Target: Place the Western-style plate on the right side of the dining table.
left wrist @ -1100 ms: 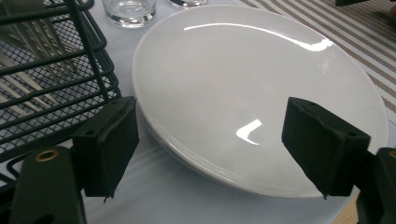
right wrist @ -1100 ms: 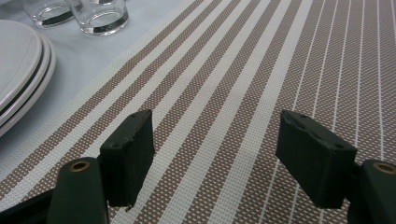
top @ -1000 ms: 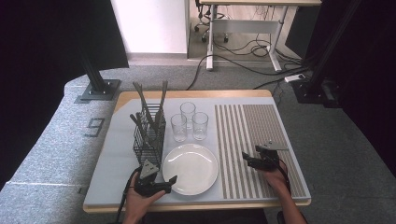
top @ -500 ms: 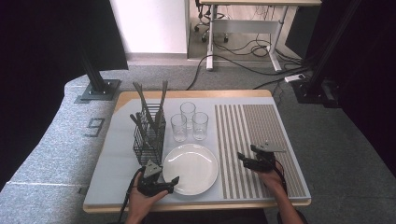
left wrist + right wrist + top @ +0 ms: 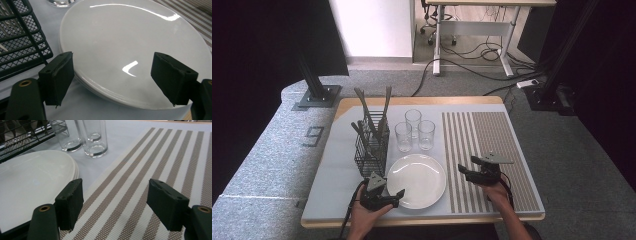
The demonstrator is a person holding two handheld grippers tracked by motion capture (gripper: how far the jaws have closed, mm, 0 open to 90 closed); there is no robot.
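Left gripper [image 5: 388, 196] moved up to round white ceramic plate [image 5: 416, 180]; right gripper [image 5: 469, 172] shifted leftward.
Plate: flat on bench [image 5: 332, 185], round, no long axis; both grippers' fingers open, left straddling near rim.

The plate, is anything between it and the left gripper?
Nothing visible. The left gripper hangs open right at the plate near rim, its jaws either side of the edge, not yet closed on it. The wire basket stands beside the plate, off the line of approach.
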